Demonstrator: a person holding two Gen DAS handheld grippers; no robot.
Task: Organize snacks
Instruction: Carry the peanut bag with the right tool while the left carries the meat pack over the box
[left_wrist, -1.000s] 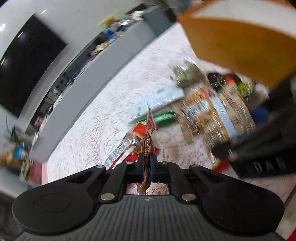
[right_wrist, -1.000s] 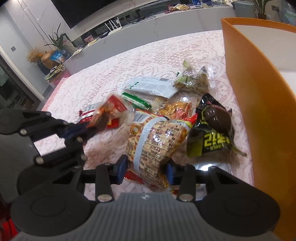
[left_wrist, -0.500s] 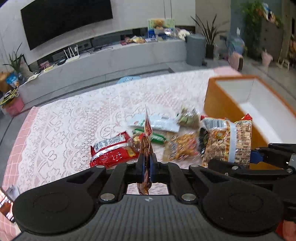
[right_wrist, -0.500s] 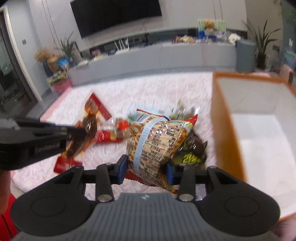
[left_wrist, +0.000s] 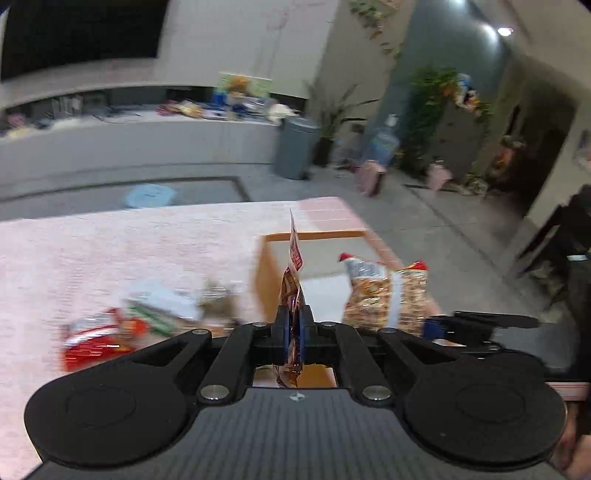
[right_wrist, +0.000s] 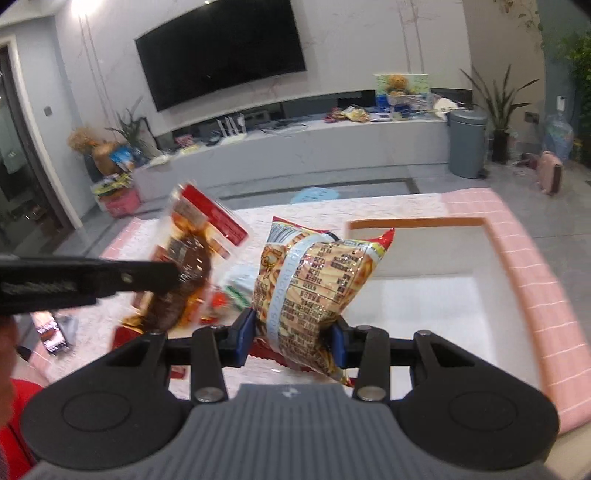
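Fingers (left_wrist: 284, 332) pinch a red-brown packet (left_wrist: 291, 291) edge-on; right view shows chip bag (right_wrist: 314, 280) clamped.

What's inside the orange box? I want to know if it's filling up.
The box shows only bare white floor and walls; the chip bag hides its near-left corner.

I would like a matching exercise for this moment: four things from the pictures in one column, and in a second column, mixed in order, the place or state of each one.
Things
1. thin brown and red packet
2. large yellow snack bag
3. orange box
4. red snack bag

Places or states
A. lying on the lace tablecloth
B. pinched edge-on in the left gripper
C. open on top, white inside, nothing visible in it
D. clamped in the right gripper, held up near the box

Pairs: 1-B, 2-D, 3-C, 4-A
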